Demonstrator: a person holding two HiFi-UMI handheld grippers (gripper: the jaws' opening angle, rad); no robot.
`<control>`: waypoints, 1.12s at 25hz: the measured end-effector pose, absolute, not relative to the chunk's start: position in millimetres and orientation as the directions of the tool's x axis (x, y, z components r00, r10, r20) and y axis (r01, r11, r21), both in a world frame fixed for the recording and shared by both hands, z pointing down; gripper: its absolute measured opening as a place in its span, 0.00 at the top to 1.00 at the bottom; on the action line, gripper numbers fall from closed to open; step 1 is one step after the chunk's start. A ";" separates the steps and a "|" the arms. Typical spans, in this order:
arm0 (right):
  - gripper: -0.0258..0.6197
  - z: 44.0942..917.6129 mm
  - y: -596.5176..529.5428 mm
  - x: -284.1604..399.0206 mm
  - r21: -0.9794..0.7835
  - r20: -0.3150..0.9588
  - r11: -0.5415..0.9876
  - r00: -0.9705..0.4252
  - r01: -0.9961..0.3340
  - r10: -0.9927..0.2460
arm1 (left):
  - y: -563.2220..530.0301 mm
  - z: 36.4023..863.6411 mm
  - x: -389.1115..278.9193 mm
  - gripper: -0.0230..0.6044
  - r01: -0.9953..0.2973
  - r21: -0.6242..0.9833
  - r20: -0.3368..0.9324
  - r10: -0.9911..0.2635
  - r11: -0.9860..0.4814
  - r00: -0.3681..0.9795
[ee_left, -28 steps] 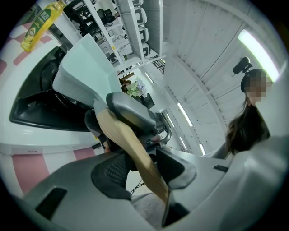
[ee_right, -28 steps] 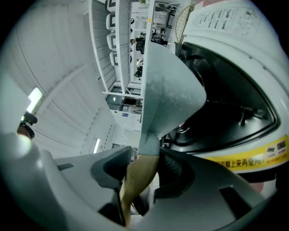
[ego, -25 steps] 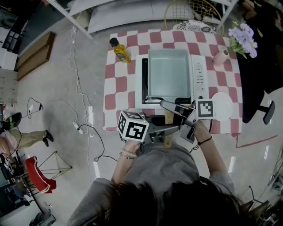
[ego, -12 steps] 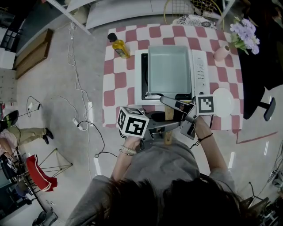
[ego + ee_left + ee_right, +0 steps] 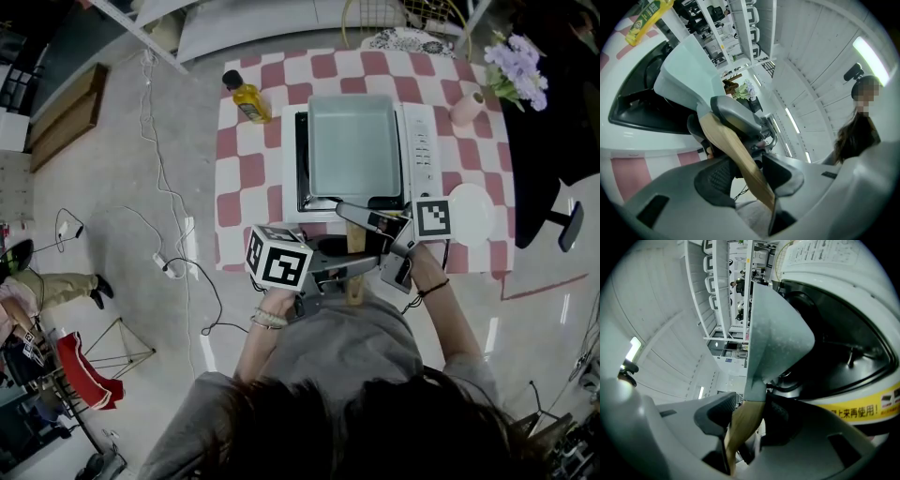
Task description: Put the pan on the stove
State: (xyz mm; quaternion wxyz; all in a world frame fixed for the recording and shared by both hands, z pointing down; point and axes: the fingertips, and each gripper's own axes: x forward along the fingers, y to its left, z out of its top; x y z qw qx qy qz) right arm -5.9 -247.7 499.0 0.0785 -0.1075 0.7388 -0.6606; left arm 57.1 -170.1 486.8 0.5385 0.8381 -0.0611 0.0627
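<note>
A pale teal rectangular pan (image 5: 354, 145) rests on the white stove (image 5: 419, 141), which stands on a red-and-white checked table. The pan's wooden handle (image 5: 354, 246) sticks out toward me over the table's near edge. My left gripper (image 5: 359, 269) is shut on the handle's outer part and comes in from the left. My right gripper (image 5: 364, 223) is shut on the handle closer to the pan. The left gripper view shows the handle (image 5: 740, 157) between the pads, with the pan (image 5: 686, 65) beyond. The right gripper view shows the handle (image 5: 743, 423) pinched just below the pan (image 5: 776, 329) and stove rim (image 5: 862, 399).
A yellow oil bottle (image 5: 246, 98) stands on the table left of the stove. A white plate (image 5: 469, 214) lies to its right. A pink vase with purple flowers (image 5: 511, 67) stands at the far right corner. Cables (image 5: 178, 262) trail across the floor on the left.
The table has slid slightly up and left in the head view. Both grippers keep their hold on the handle, and the pan stays on the stove.
</note>
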 end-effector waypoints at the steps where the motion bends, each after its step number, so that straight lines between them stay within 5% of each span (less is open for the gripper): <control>1: 0.68 499.3 -247.6 -5.9 -0.993 0.025 0.103 -0.965 -0.054 -0.263 | -169.9 487.3 57.3 0.66 -0.169 0.895 0.171 -0.033 -0.412 0.985; 28: 0.68 500.0 -248.1 -5.9 -0.994 -0.017 0.108 -0.967 -0.011 -0.253 | -169.8 489.7 57.7 0.66 -0.148 0.899 0.134 -0.064 -0.413 0.989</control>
